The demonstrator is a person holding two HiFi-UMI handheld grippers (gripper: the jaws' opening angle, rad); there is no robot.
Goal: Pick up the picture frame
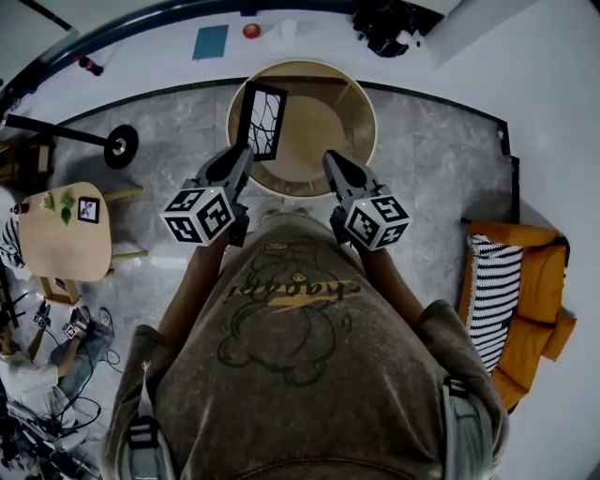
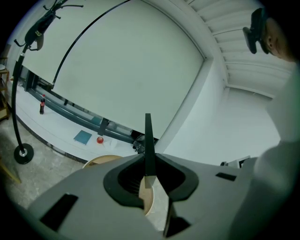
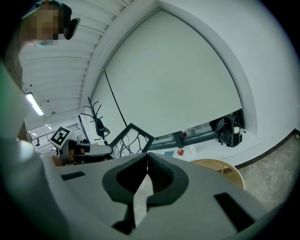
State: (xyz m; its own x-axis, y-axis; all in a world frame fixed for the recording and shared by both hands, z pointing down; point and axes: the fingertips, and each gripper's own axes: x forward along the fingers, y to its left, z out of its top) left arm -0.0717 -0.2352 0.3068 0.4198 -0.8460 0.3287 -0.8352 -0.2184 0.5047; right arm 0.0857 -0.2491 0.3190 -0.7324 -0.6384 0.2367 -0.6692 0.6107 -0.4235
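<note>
The picture frame [image 1: 261,120] is black-rimmed with a branch line drawing. It hangs upright above the round wooden table [image 1: 361,103], and my left gripper [image 1: 246,152] is shut on its lower edge. In the left gripper view the frame [image 2: 149,138] shows edge-on as a thin dark strip pinched between the jaws of the left gripper [image 2: 149,174]. My right gripper [image 1: 331,157] hovers beside it to the right, shut with nothing in it. From the right gripper view the frame [image 3: 132,137] tilts up at the left, held by the left gripper [image 3: 93,151]; the right gripper's [image 3: 147,155] tips meet.
An orange armchair with a striped cushion [image 1: 511,281] stands at the right. A small wooden side table [image 1: 52,239] and a black stand base [image 1: 120,145] are at the left. A blue book [image 1: 210,41], a red object [image 1: 251,30] and black gear [image 1: 384,28] lie on the white ledge behind.
</note>
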